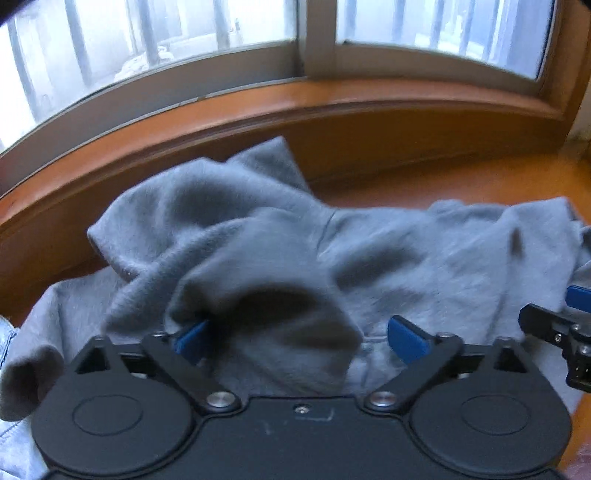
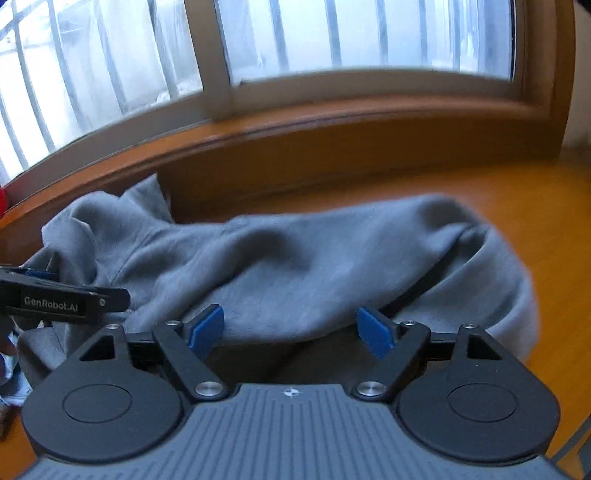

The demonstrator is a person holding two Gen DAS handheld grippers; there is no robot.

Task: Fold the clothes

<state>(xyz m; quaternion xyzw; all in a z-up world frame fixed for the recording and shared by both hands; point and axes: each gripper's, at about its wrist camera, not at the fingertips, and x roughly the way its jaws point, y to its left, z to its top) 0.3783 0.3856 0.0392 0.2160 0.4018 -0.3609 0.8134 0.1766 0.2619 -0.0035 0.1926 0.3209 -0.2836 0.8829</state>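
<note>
Both grippers, left gripper (image 1: 299, 338) and right gripper (image 2: 291, 328), stood with jaws wide apart over a rumpled grey hoodie (image 2: 295, 258), gripping nothing. It lay on an orange wooden surface (image 2: 535, 206) below a barred window (image 2: 351, 33).

- The left gripper (image 1: 299, 338) points forward and downward, its jaws spread wide, the blue pads (image 1: 408, 341) well apart.
- A grey fold of cloth bulges up between its fingers and hides part of the left pad; the pads do not seem to press on it, though blur makes this hard to judge.
- The right gripper (image 2: 291, 328) also tilts downward with jaws wide apart, both blue pads (image 2: 375, 332) clear and pressing on nothing.
- The two grippers are side by side, close together: each shows at the near edge of the other's view.
</note>
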